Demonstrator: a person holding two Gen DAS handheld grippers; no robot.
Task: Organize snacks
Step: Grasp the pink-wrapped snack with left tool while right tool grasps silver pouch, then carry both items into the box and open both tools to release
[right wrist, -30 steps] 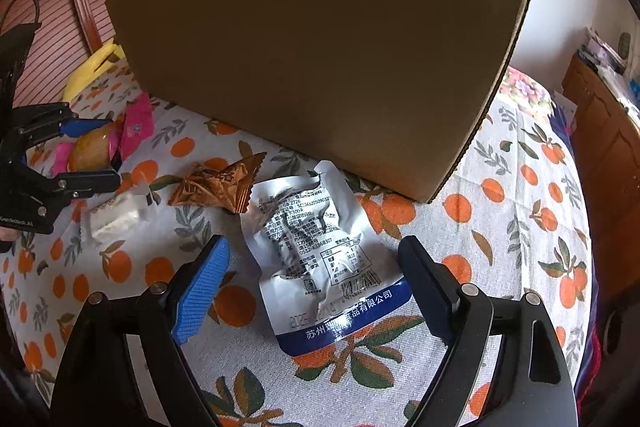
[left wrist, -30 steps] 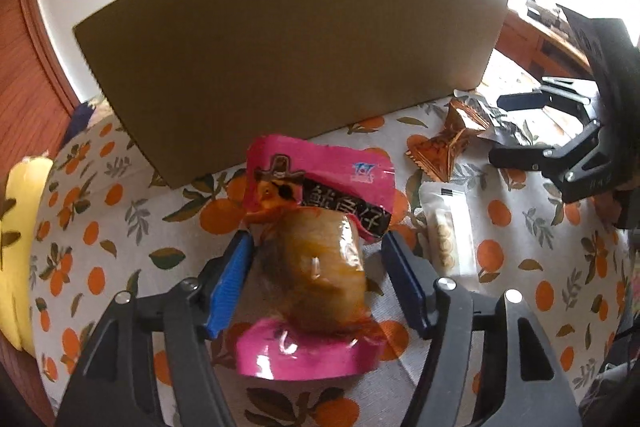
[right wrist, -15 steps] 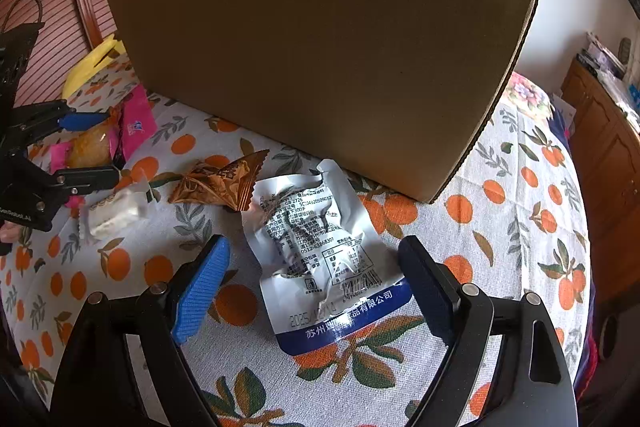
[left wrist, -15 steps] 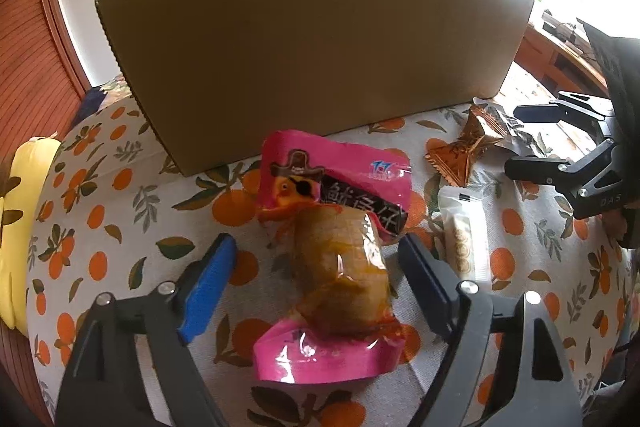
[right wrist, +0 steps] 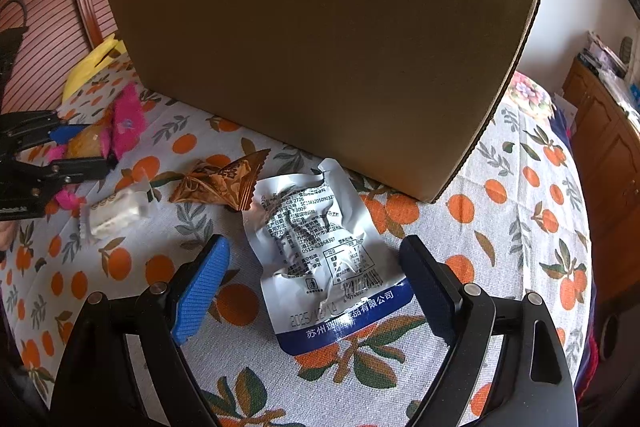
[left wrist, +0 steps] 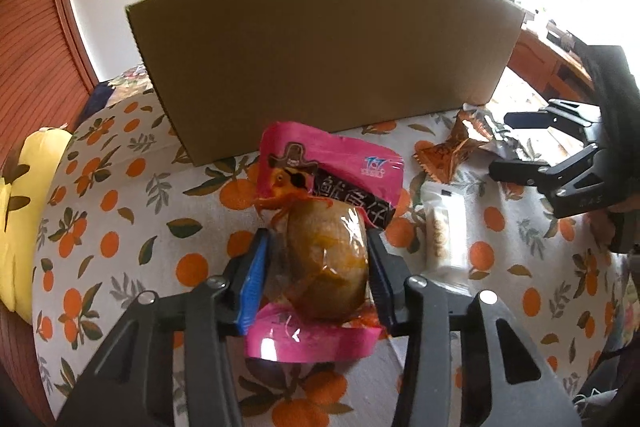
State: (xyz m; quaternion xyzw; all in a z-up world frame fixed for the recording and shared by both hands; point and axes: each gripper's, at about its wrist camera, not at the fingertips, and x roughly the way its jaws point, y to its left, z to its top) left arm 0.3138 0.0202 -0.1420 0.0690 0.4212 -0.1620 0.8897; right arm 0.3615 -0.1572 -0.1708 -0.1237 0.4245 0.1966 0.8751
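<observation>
both views look steeply down, close over the orange-print tablecloth point(left wrist: 120, 227), facing the long wall of the tall brown cardboard box point(left wrist: 320, 55). the left wrist view sits before the box's left end, the right wrist view before its right end point(right wrist: 320, 67). they share the box wall, the brown crinkled wrapper point(left wrist: 452, 155) point(right wrist: 220, 183) and the small white packet point(left wrist: 444, 231) point(right wrist: 116, 211) in front of it.

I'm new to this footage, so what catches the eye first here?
A big cardboard box stands across the back of the orange-print tablecloth. The left gripper has just been closing on a pink snack packet; the right gripper hangs open around a silver pouch.
</observation>
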